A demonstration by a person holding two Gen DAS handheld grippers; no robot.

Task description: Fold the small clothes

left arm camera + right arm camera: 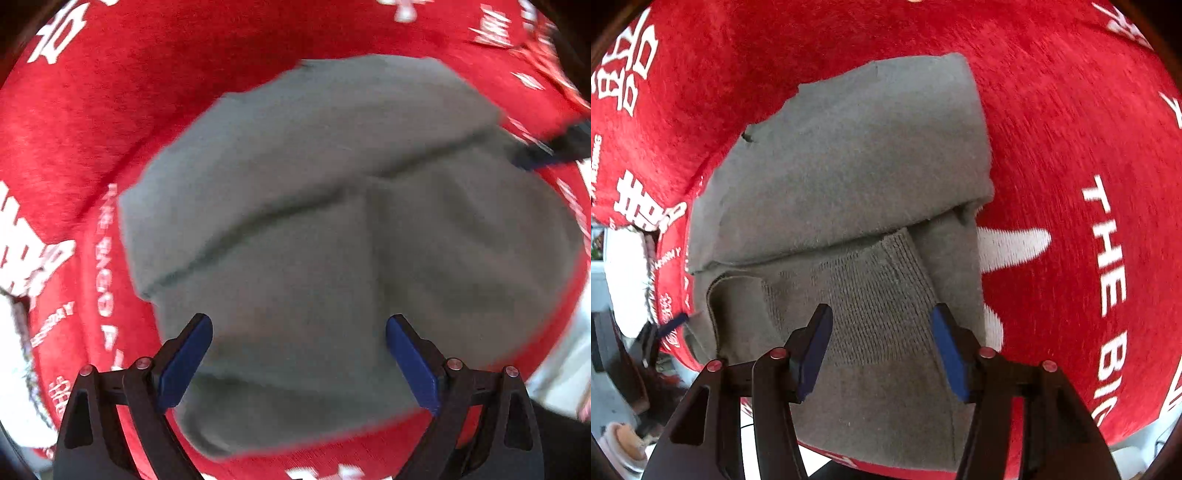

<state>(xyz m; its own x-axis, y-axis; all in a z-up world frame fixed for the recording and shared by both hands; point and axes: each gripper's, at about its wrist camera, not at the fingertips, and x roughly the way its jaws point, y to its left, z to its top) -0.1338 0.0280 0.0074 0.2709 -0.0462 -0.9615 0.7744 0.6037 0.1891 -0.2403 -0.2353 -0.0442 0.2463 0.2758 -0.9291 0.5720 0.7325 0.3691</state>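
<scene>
Lying folded on the red blanket (pixel 1052 122), the grey garment (pixel 849 155) looks soft, light and limp; it should sag where unsupported, so the doubled edge or the ribbed cuff (pixel 879 295) seems the surest place to pinch; the cuff's knit may grip better than the smooth panels. The left gripper (pixel 299 354) hangs over the cloth with jaws spread wide and nothing between the pads, though blur makes contact hard to rule out; the right gripper (pixel 881 347) stands partly open astride the cuff, pads apparently clear of it.
</scene>
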